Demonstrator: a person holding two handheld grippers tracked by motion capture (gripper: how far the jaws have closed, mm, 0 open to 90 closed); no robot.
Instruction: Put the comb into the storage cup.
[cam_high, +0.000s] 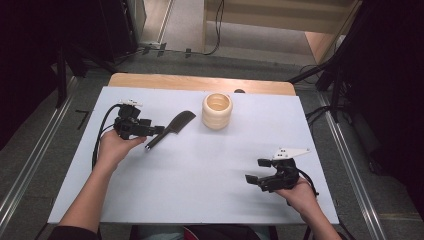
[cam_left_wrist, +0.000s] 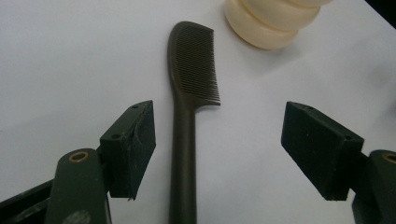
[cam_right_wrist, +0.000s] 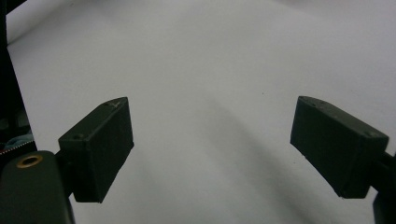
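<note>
Comb (cam_left_wrist: 191, 93) lies between open left tool (cam_left_wrist: 219, 149) (cream cup (cam_high: 217, 111) beyond).

Around comb (cam_high: 172, 128): bare white table (cam_high: 200, 170) on both long sides; handle end lies between the spread jaws of the left gripper (cam_high: 150, 130).
Obstacle: cream ribbed cup (cam_high: 217, 111) stands near the comb's toothed end, apart from it.
Right gripper (cam_high: 254, 178): open table ahead.

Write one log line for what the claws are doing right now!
left claw: open, astride comb handle, not gripping | right claw: open, idle | cup: upright beyond comb
</note>
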